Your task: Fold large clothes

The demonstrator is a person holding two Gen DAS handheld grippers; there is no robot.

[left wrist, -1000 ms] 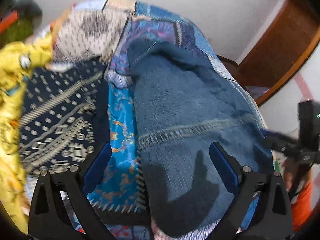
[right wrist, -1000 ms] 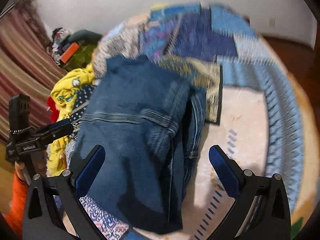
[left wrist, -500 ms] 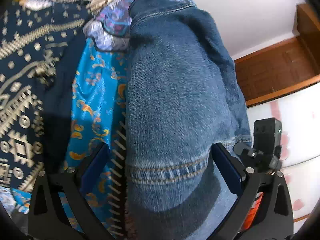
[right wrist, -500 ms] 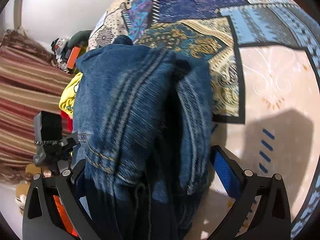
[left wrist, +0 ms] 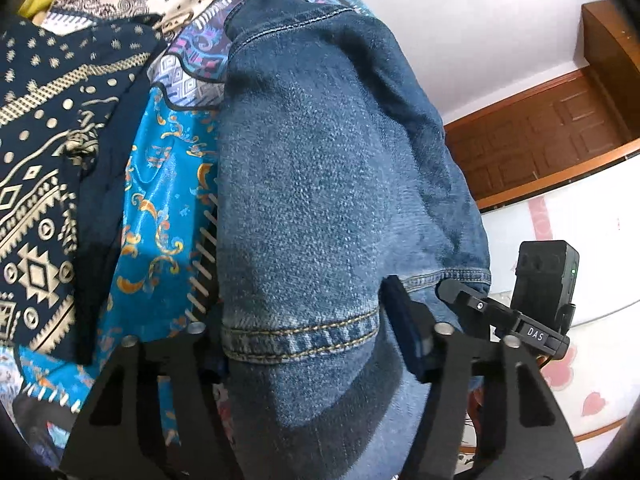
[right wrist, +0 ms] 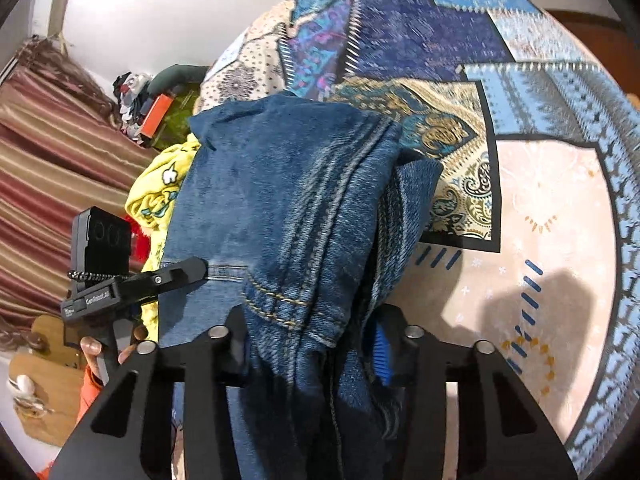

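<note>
- Left gripper [left wrist: 304, 340] pinches the hemmed edge of the folded blue denim jeans [left wrist: 320, 184].
- Right gripper [right wrist: 312, 340] clamps the bunched right edge.
- Uneven lifting could spill layers onto the patchwork bedspread [right wrist: 540, 208].

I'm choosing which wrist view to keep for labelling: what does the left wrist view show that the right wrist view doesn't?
Only the left wrist view shows the navy patterned cloth and the wooden door. Only the right wrist view shows the striped curtain, the yellow garment and the beige quilt panel. Both show the jeans, clamped by the left tool and the right tool.
</note>
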